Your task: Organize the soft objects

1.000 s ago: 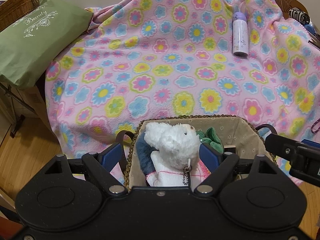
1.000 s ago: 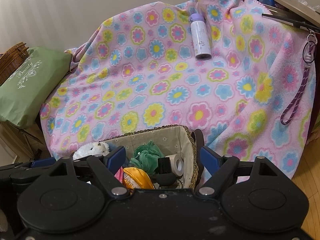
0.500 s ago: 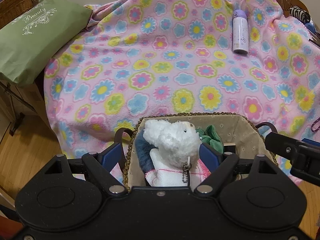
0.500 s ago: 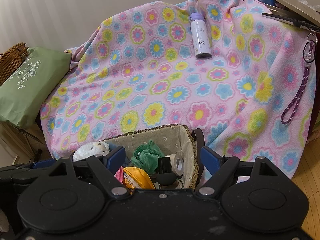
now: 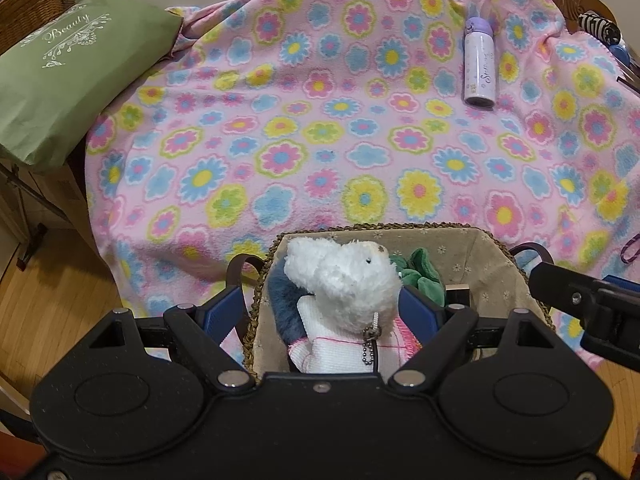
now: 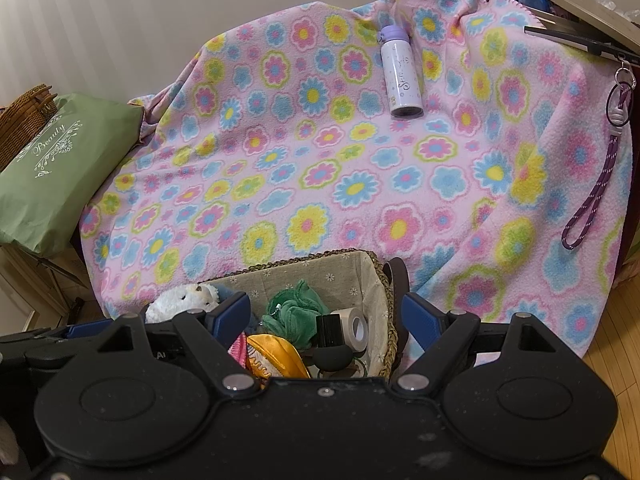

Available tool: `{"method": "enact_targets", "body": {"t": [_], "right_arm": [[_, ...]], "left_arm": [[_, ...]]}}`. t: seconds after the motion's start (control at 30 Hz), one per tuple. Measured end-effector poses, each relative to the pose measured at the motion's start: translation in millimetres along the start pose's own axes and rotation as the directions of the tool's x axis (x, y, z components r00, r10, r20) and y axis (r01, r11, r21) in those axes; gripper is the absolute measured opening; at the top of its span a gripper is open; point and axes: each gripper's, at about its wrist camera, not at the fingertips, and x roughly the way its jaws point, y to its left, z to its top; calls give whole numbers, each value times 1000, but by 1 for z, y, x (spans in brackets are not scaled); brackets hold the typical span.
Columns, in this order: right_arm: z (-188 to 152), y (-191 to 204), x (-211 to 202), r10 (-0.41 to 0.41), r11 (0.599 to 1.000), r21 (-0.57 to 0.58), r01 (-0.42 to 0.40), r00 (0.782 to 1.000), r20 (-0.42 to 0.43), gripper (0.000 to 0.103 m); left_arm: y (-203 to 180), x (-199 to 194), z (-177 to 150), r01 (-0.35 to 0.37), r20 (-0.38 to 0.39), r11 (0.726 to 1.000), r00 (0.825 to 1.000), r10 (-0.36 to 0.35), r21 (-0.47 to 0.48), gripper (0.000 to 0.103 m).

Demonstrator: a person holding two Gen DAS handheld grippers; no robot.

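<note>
- Our left gripper (image 5: pixel 322 306) stands spread, the white plush toy (image 5: pixel 346 280) between its fingers, seemingly untouched, in the lined basket (image 5: pixel 496 264).
- Our right gripper (image 6: pixel 326 316) gapes, straddling the basket's (image 6: pixel 376 280) right wall, grasping nothing.

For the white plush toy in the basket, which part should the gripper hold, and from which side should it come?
Grip the white plush toy across its round head, coming from above with the left gripper, whose open fingers already flank it. The head sticks up above the basket rim; its body is wedged among other items.
</note>
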Motion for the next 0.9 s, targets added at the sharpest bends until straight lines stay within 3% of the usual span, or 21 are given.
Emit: {"method": "enact_targets", "body": {"t": [0.9], "right_arm": [[1, 0, 0, 1, 1000, 0, -1, 1000, -2, 84]], "left_arm": [[-1, 1, -1, 8, -5, 1000, 1000, -8, 4, 81]]}}
